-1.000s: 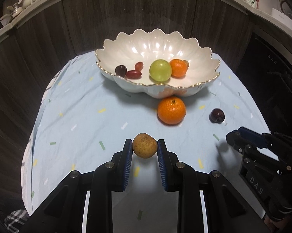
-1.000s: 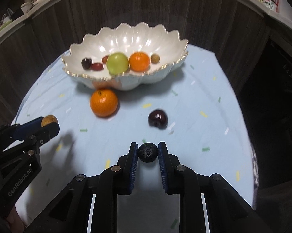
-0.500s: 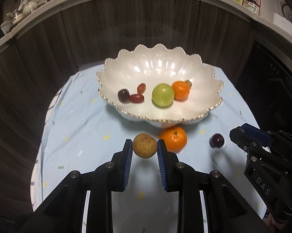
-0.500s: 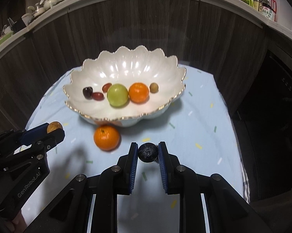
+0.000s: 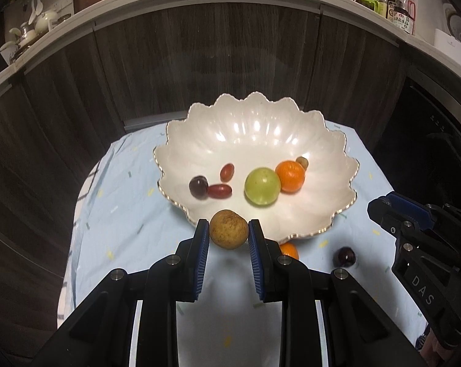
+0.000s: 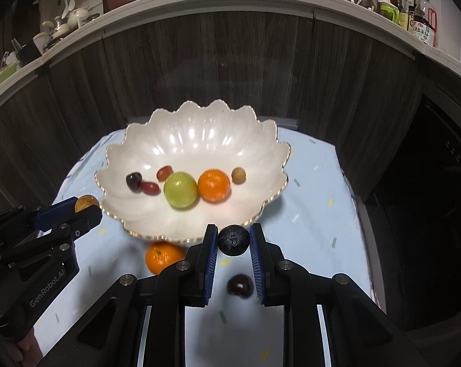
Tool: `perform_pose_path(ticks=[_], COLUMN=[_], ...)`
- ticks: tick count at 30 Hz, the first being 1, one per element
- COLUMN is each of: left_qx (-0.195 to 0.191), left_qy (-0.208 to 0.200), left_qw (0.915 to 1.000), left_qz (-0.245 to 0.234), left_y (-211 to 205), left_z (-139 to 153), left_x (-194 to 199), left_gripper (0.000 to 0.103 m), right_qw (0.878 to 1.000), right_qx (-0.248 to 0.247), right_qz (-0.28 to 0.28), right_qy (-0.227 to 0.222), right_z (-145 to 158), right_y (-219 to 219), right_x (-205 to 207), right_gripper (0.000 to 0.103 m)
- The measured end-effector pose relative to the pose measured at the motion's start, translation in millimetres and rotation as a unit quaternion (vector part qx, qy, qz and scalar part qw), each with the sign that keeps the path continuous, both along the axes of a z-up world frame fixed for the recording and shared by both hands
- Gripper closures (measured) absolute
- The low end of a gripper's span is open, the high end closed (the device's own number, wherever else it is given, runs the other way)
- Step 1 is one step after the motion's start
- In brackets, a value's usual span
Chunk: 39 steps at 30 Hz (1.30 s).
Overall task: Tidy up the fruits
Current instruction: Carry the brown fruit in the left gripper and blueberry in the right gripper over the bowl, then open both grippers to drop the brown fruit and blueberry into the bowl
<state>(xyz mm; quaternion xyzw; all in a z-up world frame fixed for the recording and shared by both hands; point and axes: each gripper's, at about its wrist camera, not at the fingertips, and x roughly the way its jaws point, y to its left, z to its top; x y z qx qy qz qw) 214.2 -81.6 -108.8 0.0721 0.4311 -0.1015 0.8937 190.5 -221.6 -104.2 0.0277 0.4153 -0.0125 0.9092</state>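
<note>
A white scalloped bowl (image 5: 255, 128) (image 6: 200, 128) holds a green fruit (image 5: 262, 186), an orange (image 5: 290, 176), dark and red grapes (image 5: 219, 190) and a small tan fruit (image 5: 302, 162). My left gripper (image 5: 229, 234) is shut on a round brown fruit (image 5: 229, 228), held above the bowl's near rim. My right gripper (image 6: 233, 240) is shut on a small dark blue-black fruit (image 6: 233, 239), held above the table just before the bowl's near rim. An orange (image 6: 163, 257) and a dark cherry (image 6: 239, 285) lie on the table below.
The bowl stands on a light blue patterned cloth (image 5: 123, 214) on a small table. Dark wood cabinet fronts (image 5: 200, 61) rise behind it. A counter above carries bottles (image 5: 399, 9) and dishes. A dark appliance (image 6: 444, 183) is on the right.
Both grippers have risen and moved forward toward the bowl, each still holding its fruit. The bowl's inside now shows from higher up; the loose orange and cherry have slid below the fingers.
</note>
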Motion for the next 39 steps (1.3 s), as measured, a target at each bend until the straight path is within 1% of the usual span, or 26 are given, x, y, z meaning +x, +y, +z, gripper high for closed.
perform_pose_path(ticks=[10,18,29,31,33,36,38,39], left_qx=[-0.001,-0.001,0.002,0.001,0.0,0.0,0.0,0.0], left_qy=[0.0,0.007,0.026,0.025,0.025,0.024,0.022,0.022], left_qw=[1.0,0.9999,0.9996,0.9997,0.9996,0.9996,0.9997,0.9997], left_qz=[0.002,0.008,0.006,0.007,0.01,0.012,0.014,0.015], left_y=[-2.9,-2.6,-3.9,-3.9,-2.8,-2.2,-1.7,-1.2], left_z=[-0.1,-10.5,-31.2,-32.9,-33.1,-32.4,-31.4,-30.9], left_x=[24.3,47.9,59.5,60.3,60.5,59.4,57.9,57.6], left_gripper=[0.077,0.077,0.076,0.073,0.064,0.059,0.055,0.052], right_qw=[1.0,1.0,0.999,0.999,0.999,0.999,0.999,0.999], right_qx=[0.005,0.008,0.016,0.016,0.016,0.015,0.013,0.012], right_qz=[0.001,0.005,0.012,0.014,0.013,0.012,0.011,0.01], right_qy=[-0.003,0.004,0.032,0.034,0.035,0.034,0.033,0.031], right_z=[0.1,-5.9,-30.3,-32.5,-33.5,-32.3,-30.6,-30.0], right_y=[-4.9,-5.5,-3.8,-3.5,-3.3,-4.0,-4.4,-4.6], right_x=[27.1,46.4,60.8,62.7,63.3,64.3,64.3,64.0], right_gripper=[0.081,0.081,0.081,0.081,0.08,0.08,0.077,0.071])
